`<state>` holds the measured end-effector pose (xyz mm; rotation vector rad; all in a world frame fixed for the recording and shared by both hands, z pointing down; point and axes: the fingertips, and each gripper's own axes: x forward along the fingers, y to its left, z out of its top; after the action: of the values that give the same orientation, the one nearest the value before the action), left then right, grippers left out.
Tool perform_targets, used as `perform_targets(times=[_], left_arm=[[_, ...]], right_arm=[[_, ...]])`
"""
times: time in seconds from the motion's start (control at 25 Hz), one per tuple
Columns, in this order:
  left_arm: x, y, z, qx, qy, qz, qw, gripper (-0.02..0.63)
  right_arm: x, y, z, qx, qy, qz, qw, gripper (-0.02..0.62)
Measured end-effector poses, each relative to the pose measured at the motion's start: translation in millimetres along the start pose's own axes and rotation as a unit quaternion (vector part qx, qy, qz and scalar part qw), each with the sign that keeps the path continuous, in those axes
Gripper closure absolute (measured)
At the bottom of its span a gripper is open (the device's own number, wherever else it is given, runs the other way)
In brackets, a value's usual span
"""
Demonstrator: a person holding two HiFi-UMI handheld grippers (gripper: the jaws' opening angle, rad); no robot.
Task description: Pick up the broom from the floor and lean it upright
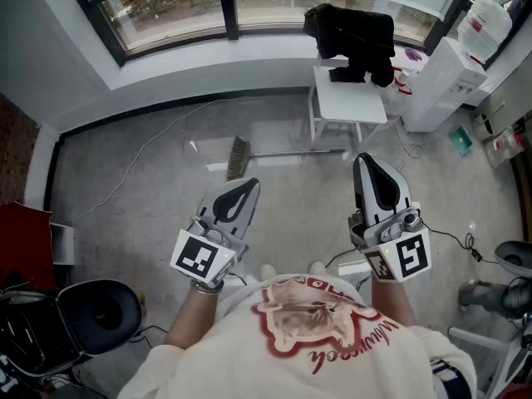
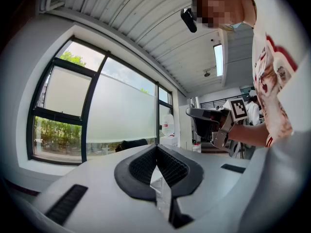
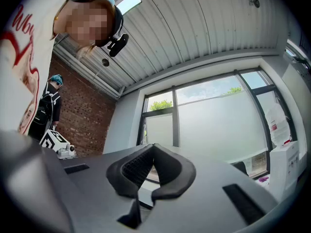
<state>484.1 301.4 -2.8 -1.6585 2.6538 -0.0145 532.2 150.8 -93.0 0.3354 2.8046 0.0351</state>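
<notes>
The broom lies flat on the grey floor, its brush (image 1: 238,158) to the left and its thin handle (image 1: 299,151) running right toward the white table's legs. Both grippers are held at waist height, well short of the broom and touching nothing. My left gripper (image 1: 252,183) (image 2: 156,148) points level with its tips together and nothing between them. The right gripper (image 1: 363,158) (image 3: 153,147) tilts slightly upward, also shut and empty. Neither gripper view shows the broom; both look toward the big window.
A small white table (image 1: 349,98) with a black garment (image 1: 353,32) stands just beyond the broom handle. A white cabinet (image 1: 440,81) is at the back right. A black office chair (image 1: 100,314) sits near left, another chair base (image 1: 507,298) near right. A cable (image 1: 150,144) crosses the floor.
</notes>
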Motion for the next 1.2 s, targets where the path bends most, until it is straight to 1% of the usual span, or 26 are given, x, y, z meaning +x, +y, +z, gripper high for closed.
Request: perform_targets(times=[0.2, 0.36, 0.64, 1.04, 1.2], left_arm=[[6, -15, 2, 0.003, 0.002, 0.003, 1.0000, 0.586], [11, -24, 2, 0.004, 0.004, 0.004, 1.0000, 0.586], [7, -22, 8, 0.009, 0.003, 0.006, 0.9999, 0.586], [-20, -18, 7, 0.013, 0.010, 0.011, 0.9998, 0.586], [-33, -20, 3, 0.012, 0.012, 0.011, 0.9998, 0.586]], right_arm=[[-11, -6, 5, -0.009, -0.001, 0.007, 1.000, 0.571], [-17, -10, 1, 0.000, 0.001, 0.010, 1.000, 0.571], [-14, -3, -4, -0.001, 0.007, 0.013, 1.000, 0.571], [-24, -3, -1, 0.050, -0.016, -0.023, 0.998, 0.571], [-31, 12, -7, 0.054, -0.006, -0.015, 0.998, 0.571]])
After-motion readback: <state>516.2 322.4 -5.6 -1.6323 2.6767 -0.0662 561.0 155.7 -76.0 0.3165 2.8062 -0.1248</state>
